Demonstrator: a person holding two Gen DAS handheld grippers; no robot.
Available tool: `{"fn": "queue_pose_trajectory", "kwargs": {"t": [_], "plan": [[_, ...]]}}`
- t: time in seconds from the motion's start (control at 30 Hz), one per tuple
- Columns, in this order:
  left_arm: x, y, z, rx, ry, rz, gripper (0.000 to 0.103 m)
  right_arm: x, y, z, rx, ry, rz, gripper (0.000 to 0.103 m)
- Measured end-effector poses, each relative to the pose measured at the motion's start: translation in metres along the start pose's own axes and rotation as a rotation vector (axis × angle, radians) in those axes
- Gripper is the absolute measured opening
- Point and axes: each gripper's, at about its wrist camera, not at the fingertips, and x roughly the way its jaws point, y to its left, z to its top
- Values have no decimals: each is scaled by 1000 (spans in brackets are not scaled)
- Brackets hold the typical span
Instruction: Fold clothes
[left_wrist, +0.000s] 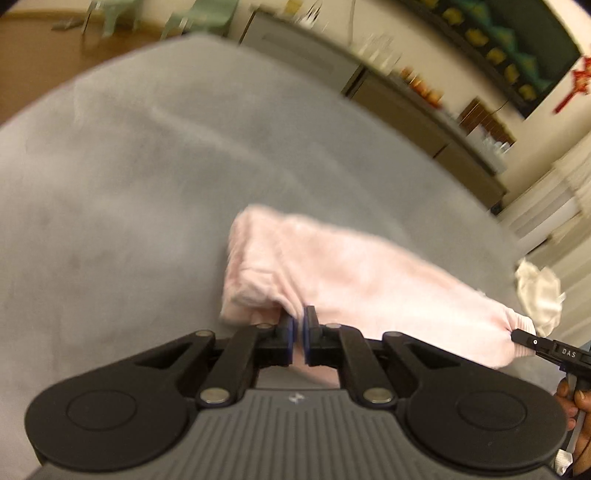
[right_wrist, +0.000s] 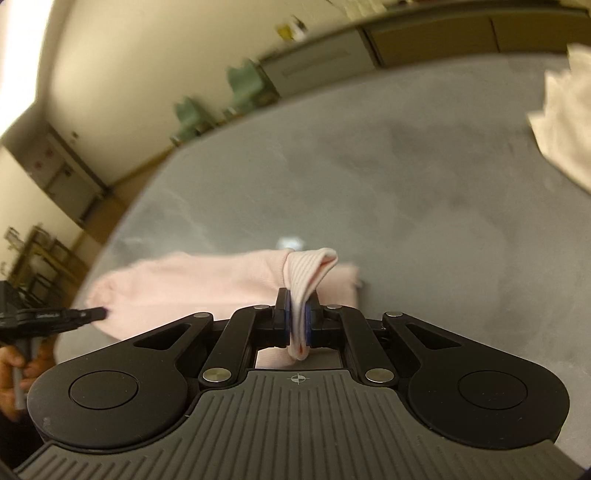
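A pale pink garment (left_wrist: 343, 273) is stretched between both grippers above a grey table (left_wrist: 129, 177). My left gripper (left_wrist: 298, 317) is shut on one edge of the pink garment. My right gripper (right_wrist: 298, 306) is shut on its ribbed cuff (right_wrist: 310, 269). In the left wrist view the right gripper (left_wrist: 517, 334) pinches the garment's far right end. In the right wrist view the left gripper (right_wrist: 101, 313) holds the garment's (right_wrist: 207, 284) left end. Both views are motion-blurred.
A white crumpled cloth (left_wrist: 539, 291) lies at the table's right edge, also in the right wrist view (right_wrist: 565, 122). Cabinets (left_wrist: 406, 107) and green chairs (right_wrist: 243, 85) stand beyond the grey table (right_wrist: 406, 177).
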Motion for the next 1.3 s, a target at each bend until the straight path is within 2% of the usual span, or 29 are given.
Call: {"fn": "queue_pose_trajectory", "kwargs": {"t": [0.07,0.1,0.13,0.2,0.23,0.27,0.3,0.47,0.67,0.7,0.73,0.8,0.87,0.93,1.0,1.03,1.1,1.17,1.2,1.23,1.3], "plan": [[-3,0,1,-9,-19,-5,29,2,-1,3,11,7,2,6],[-7,0,3,-19,-45,-11,49,2,-2,4,15,9,2,6],[-11,0,5,-29,-71,-17,64,2,-1,4,5,6,-3,7],[-11,0,11,-40,-104,-11,68,1,1,5,-15,-2,-14,12],[-7,-1,14,-38,-102,-5,65,0,2,5,-25,-6,-19,13],[-3,-4,16,-28,-93,13,55,0,3,5,-35,-9,-24,13],[2,-7,17,-11,-79,42,19,-1,4,5,-45,-13,-29,13],[-1,-10,6,50,-74,81,21,-3,9,7,-95,-32,-56,8],[-4,3,7,39,-46,50,26,-6,12,9,-135,-55,-135,10],[-8,5,7,32,-59,48,31,-7,12,10,-141,-59,-150,19],[-17,8,9,15,-94,52,38,-9,13,10,-148,-68,-167,36],[-40,15,12,-28,-188,69,46,-26,21,12,-175,-164,-246,49],[-57,13,12,-35,-281,100,46,-42,35,11,-239,-253,-273,49],[-57,4,14,3,-311,70,46,-48,52,6,-291,-292,-221,49],[-38,-14,15,76,-261,31,44,-36,65,-4,-332,-245,-133,46],[-26,-21,13,113,-222,27,43,-26,69,-10,-366,-209,-132,41],[-3,-31,8,171,-142,56,35,-6,74,-23,-430,-138,-133,38],[11,-26,5,174,-95,117,30,9,63,-27,-447,-75,-195,36],[17,-22,3,171,-75,148,15,9,57,-27,-453,-87,-199,27],[17,-19,2,163,-73,157,6,5,58,-26,-448,-91,-194,23],[7,-15,0,141,-100,135,6,-2,60,-24,-439,-100,-185,23]]}}
